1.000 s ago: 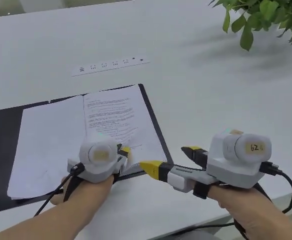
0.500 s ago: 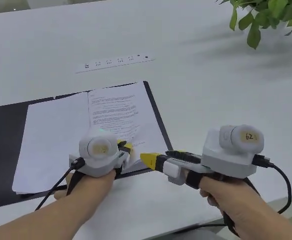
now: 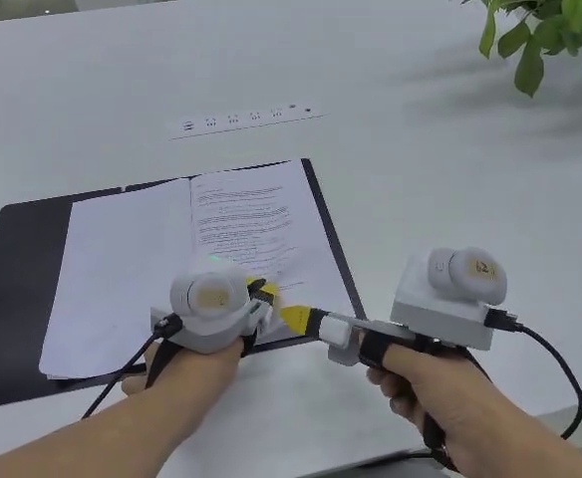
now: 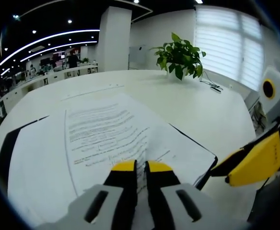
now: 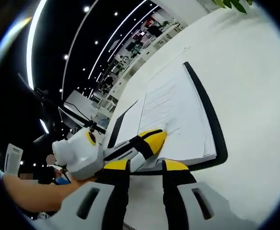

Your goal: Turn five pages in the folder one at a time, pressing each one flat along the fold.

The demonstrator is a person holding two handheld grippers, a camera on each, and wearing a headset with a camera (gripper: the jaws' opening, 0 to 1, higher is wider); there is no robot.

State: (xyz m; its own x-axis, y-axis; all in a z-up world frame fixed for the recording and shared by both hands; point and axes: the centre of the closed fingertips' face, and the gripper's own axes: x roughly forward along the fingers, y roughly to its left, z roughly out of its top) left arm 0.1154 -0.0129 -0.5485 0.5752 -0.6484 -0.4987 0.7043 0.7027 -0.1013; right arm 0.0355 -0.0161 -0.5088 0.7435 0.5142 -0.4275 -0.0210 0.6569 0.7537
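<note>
- Left gripper view: left gripper point(image 4: 136, 167) jaws pressed together over printed white page point(image 4: 106, 129) in open black folder point(image 4: 8, 143).
- Right gripper point(image 5: 145, 166) jaws slightly spread, near the folder's edge.

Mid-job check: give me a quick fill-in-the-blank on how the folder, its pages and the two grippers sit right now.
1. The folder lies ____ on the white table.
2. In the head view, the printed page is on the folder's ____ side.
3. The left hand-held gripper has its tips over the ____ page.
4. The jaw tips of it and of the right hand-held gripper are coloured ____.

Missing words: open; right; printed; yellow.
</note>
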